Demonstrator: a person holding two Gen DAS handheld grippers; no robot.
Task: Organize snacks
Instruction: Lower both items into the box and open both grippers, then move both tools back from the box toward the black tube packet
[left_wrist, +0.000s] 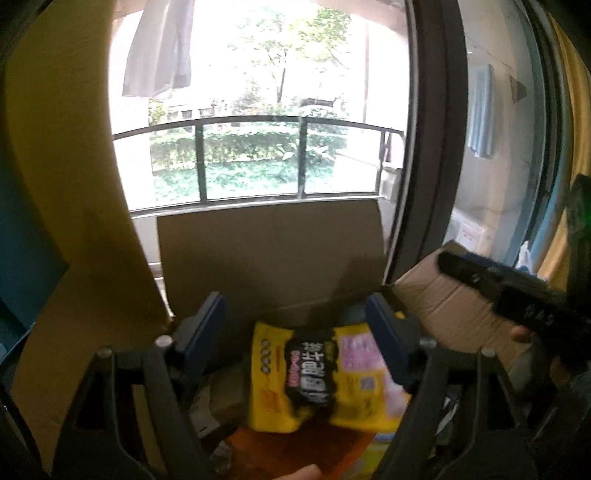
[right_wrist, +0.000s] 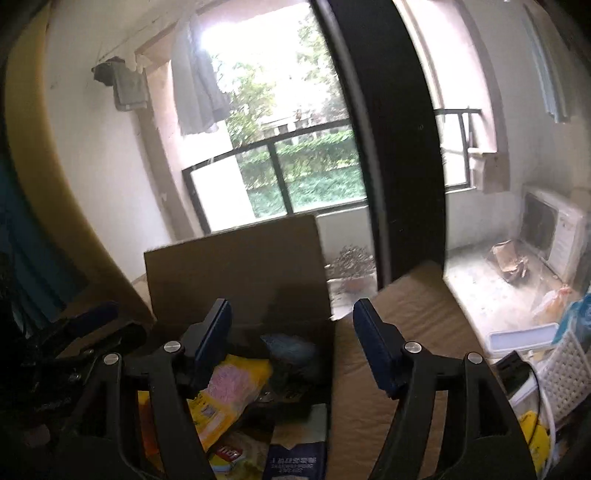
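A yellow snack bag (left_wrist: 321, 376) with black lettering lies tilted inside an open cardboard box (left_wrist: 266, 258), on top of other packets. My left gripper (left_wrist: 295, 328) hangs just above it, open, its blue pads (left_wrist: 207, 325) standing either side of the bag without pressing it. In the right wrist view my right gripper (right_wrist: 295, 332) is open and empty over the same cardboard box (right_wrist: 229, 273), with the yellow bag (right_wrist: 229, 391) low on the left. A blue packet (right_wrist: 291, 347) and a dark blue packet (right_wrist: 295, 458) lie beside it. The right gripper (left_wrist: 517, 295) also shows in the left wrist view.
The box's right flap (right_wrist: 406, 332) folds outward. Behind stand a window with a railing (left_wrist: 251, 158) and a dark door frame (right_wrist: 399, 147). A white basket (right_wrist: 565, 369) and an air-conditioner unit (right_wrist: 554, 236) are at the right. A yellow curtain (left_wrist: 59, 147) hangs at the left.
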